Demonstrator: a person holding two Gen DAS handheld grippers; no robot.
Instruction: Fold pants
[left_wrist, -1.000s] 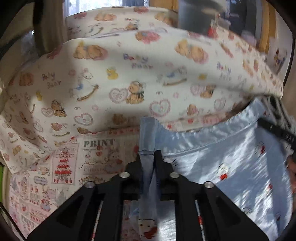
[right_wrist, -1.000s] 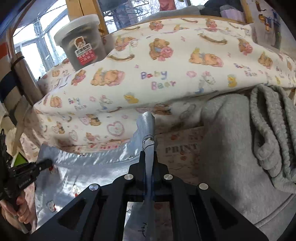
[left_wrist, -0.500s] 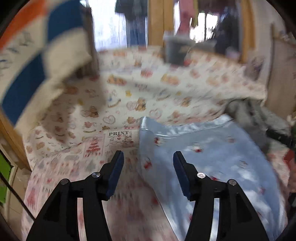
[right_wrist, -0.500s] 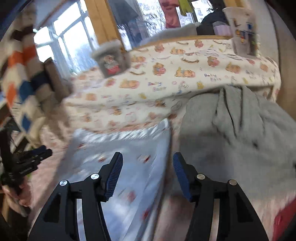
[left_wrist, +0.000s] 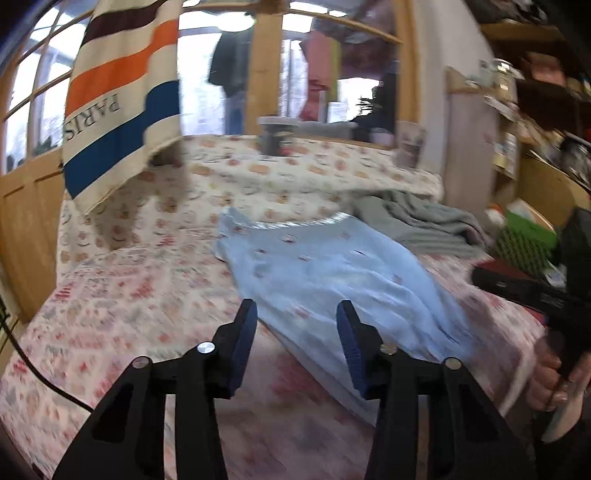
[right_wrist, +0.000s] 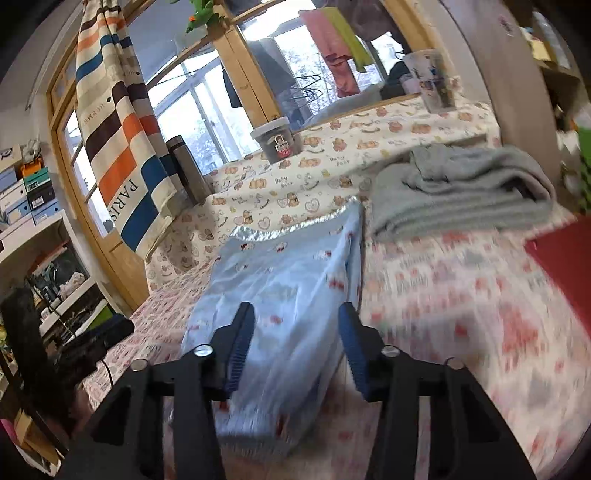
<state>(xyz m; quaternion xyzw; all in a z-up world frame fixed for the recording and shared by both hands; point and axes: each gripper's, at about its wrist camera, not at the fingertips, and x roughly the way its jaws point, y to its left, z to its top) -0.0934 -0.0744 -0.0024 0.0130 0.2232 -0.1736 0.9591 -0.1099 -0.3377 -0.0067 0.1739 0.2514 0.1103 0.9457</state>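
Observation:
Light blue pants (left_wrist: 332, 273) with small red prints lie spread flat on the patterned bed cover; they also show in the right wrist view (right_wrist: 288, 280). My left gripper (left_wrist: 295, 314) is open and empty, raised above and before the pants' near left edge. My right gripper (right_wrist: 297, 314) is open and empty, raised above the pants' right side. The other gripper and the hand holding it show at the right edge of the left wrist view (left_wrist: 535, 295).
Folded grey clothing (right_wrist: 454, 192) lies right of the pants. A striped curtain (right_wrist: 118, 147) hangs at left. A lidded tub (right_wrist: 277, 140), a flask (right_wrist: 186, 170) and a cup (right_wrist: 432, 81) stand on the bear-print ledge behind. A red item (right_wrist: 561, 266) lies at right.
Both grippers let go of the pants' waistband, opened, and pulled back and up. The pants now lie flat on the bed.

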